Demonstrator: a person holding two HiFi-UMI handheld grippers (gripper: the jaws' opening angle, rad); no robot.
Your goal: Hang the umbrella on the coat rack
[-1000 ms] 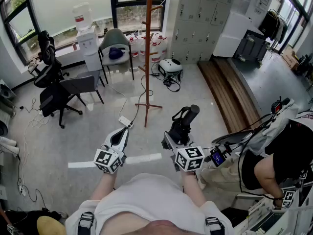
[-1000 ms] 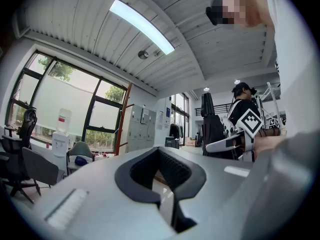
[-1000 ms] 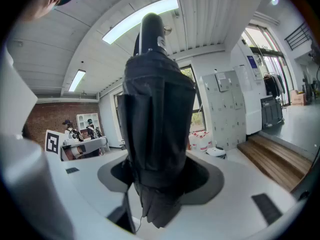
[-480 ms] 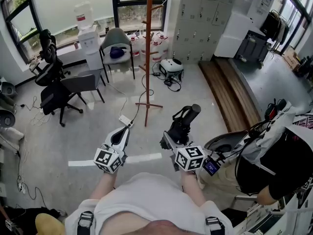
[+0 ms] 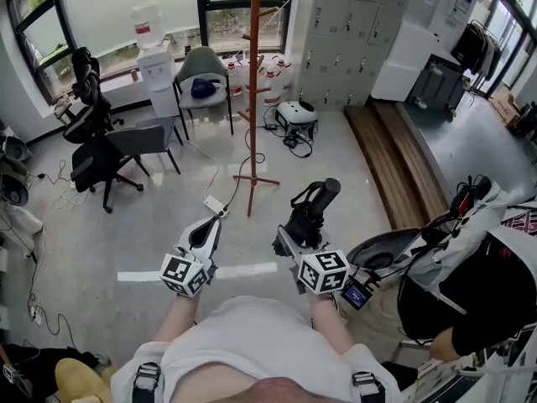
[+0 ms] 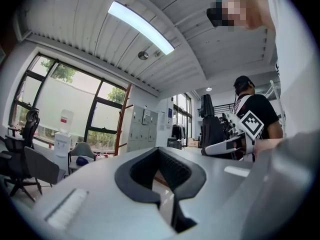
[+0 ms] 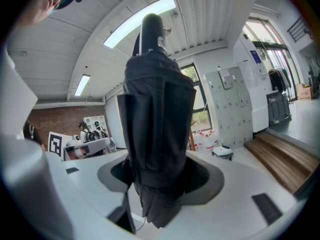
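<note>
The brown wooden coat rack point(image 5: 254, 99) stands on the floor ahead, in front of the window, with nothing on its pegs. In the head view my right gripper point(image 5: 304, 225) is shut on a folded black umbrella point(image 5: 314, 208), which sticks up and forward out of the jaws. The right gripper view is filled by the umbrella point(image 7: 155, 129), standing upright between the jaws of that gripper point(image 7: 160, 171). My left gripper point(image 5: 219, 219) is held beside it, shut and empty. In the left gripper view the rack's pole point(image 6: 123, 119) shows far off, past this gripper's point(image 6: 159, 153) tips.
A grey chair point(image 5: 200, 78) and water dispenser point(image 5: 153, 65) stand left of the rack. Black office chairs point(image 5: 101, 154) are further left, grey lockers point(image 5: 344, 32) right, and a white helmet point(image 5: 294, 117) and cables point(image 5: 216, 204) on the floor. A person point(image 5: 470, 284) crouches at right.
Both grippers keep nearly the same place, and the umbrella stays in the right one. The person at the right has shifted position.
</note>
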